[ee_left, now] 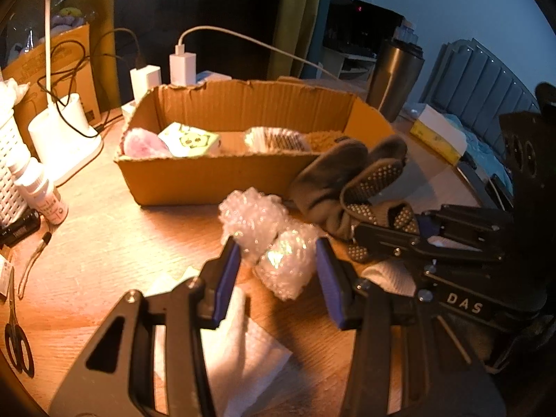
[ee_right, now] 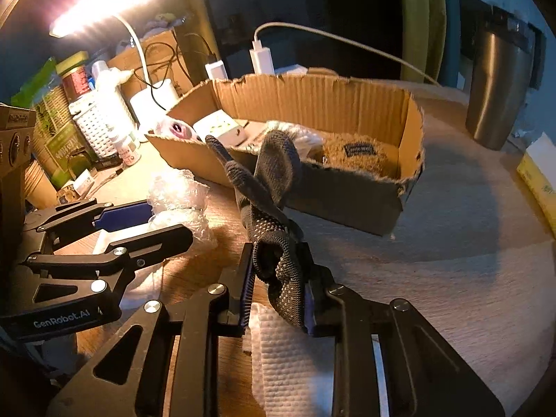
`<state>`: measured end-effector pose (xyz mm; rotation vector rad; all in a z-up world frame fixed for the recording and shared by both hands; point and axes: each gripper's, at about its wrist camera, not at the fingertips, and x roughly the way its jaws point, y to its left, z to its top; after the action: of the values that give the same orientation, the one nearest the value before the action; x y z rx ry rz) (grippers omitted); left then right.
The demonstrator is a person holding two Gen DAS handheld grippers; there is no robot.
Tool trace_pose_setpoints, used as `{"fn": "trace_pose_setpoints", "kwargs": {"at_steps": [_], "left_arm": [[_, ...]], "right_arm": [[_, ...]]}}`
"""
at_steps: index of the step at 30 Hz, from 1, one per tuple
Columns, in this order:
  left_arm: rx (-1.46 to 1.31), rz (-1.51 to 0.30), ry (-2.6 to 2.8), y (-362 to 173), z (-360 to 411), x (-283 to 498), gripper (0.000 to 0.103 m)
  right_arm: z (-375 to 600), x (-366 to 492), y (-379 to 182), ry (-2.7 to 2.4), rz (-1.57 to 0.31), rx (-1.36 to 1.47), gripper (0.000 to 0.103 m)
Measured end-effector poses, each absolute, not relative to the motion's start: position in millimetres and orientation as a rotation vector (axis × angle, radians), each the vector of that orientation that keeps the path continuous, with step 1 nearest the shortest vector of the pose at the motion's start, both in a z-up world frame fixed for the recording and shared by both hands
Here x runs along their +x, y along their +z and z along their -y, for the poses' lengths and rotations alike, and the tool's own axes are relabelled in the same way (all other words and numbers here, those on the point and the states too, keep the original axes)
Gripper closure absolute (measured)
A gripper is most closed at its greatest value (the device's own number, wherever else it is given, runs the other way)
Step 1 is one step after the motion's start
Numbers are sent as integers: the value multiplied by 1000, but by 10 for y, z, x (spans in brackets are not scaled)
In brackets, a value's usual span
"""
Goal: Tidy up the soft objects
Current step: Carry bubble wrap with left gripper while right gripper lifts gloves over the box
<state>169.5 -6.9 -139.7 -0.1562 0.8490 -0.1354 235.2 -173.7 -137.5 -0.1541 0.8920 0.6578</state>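
Observation:
A low cardboard box (ee_left: 208, 177) stands on the wooden table and holds several soft items: a pink fluffy one (ee_left: 142, 144), a pale yellow-green block (ee_left: 189, 139) and a brown fuzzy one (ee_right: 358, 156). My right gripper (ee_right: 276, 278) is shut on a grey dotted glove (ee_right: 271, 187) and holds it up in front of the box (ee_right: 347, 201); the glove also shows in the left wrist view (ee_left: 347, 180). My left gripper (ee_left: 278, 271) is open around a wad of bubble wrap (ee_left: 267, 236) lying on the table.
White paper towel (ee_left: 250, 347) lies under the grippers. A lamp base (ee_left: 62, 139), white basket (ee_left: 8, 166), small bottles (ee_left: 41, 191), scissors (ee_left: 15, 333), chargers with cables (ee_left: 182, 64), a steel tumbler (ee_right: 500, 90) and a yellow tissue box (ee_left: 441, 135) surround the box.

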Motion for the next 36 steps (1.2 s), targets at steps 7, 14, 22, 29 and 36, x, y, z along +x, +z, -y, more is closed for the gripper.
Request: {"fn": "trace_pose_setpoints", "kwargs": {"at_steps": [7,14,22,29,36], "left_arm": [[-146,-814,-126,-1254,48,1636,58],[-135,-774,-117,-1072,56,1596,58],[-123,-730,-110,-885,76,1591,58],[-111,-698,-92,-749,47,1636,58],[-104,-671,-83,-666,13,1722,57]], "right_arm": [[1808,2259,-1176,665,-838,-150,78],[1918,2204,-953,657,-784,-140,78],[2027,2222,-769,642,-741,-134,78],[2057,2255,-663,637,-715,-131,78],[2069,2327,-600,623,-700,-134,78]]}}
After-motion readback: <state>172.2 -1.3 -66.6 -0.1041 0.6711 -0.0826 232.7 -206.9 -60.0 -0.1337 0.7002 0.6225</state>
